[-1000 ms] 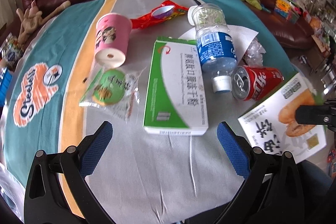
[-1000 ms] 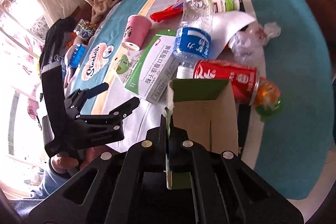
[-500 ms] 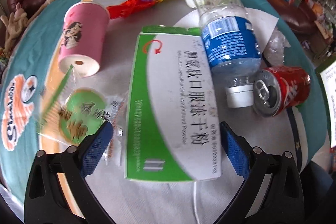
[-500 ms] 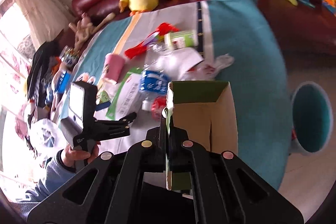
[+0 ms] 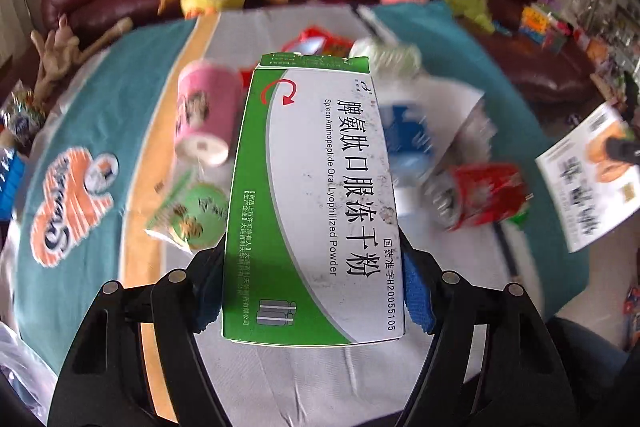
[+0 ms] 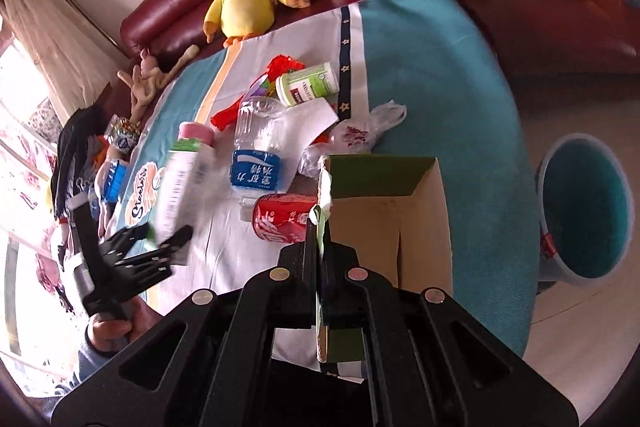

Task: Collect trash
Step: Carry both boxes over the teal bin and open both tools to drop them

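— Held in the left gripper, what is seen from the left wrist?
— A green-and-white medicine box is clamped between the blue pads, raised above the tablecloth. Behind it, blurred, a pink paper cup, a green snack packet, a blue-labelled water bottle and a red cola can are left lying on the cloth.
— And from the right wrist?
— The right gripper is closed on the wall of an open cardboard box, held above the table edge. The cola can and water bottle are seen just left of it. A teal bin is seen on the floor at right. The left gripper appears with the medicine box, blurred.
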`<action>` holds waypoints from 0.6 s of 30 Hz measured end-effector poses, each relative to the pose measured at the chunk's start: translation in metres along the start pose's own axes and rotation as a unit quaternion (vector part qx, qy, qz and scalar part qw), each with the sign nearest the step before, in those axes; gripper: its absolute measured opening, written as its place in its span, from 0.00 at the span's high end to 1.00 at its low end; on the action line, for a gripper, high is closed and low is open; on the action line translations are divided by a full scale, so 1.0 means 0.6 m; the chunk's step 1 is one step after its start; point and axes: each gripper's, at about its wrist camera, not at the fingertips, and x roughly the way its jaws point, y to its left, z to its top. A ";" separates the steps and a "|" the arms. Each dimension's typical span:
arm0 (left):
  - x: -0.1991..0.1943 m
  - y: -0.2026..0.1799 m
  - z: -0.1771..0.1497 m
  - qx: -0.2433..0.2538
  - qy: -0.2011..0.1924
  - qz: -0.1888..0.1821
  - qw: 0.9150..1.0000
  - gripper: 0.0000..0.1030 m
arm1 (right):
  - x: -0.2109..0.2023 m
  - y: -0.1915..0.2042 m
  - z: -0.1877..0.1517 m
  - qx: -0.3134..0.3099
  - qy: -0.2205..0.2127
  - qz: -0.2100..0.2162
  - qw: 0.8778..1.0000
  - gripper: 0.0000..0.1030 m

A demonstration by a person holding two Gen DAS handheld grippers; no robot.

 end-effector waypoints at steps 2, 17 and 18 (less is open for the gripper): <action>-0.022 -0.021 0.012 0.014 -0.014 -0.011 1.000 0.29 | -0.007 -0.013 0.002 0.009 -0.006 0.003 1.000 0.99; 0.014 -0.324 0.104 0.149 0.002 -0.150 0.977 0.29 | -0.141 -0.187 0.013 0.103 -0.097 -0.040 0.989 0.99; 0.026 -0.356 0.109 0.162 0.010 -0.158 0.974 0.29 | -0.155 -0.214 0.012 0.115 -0.106 -0.050 0.986 0.99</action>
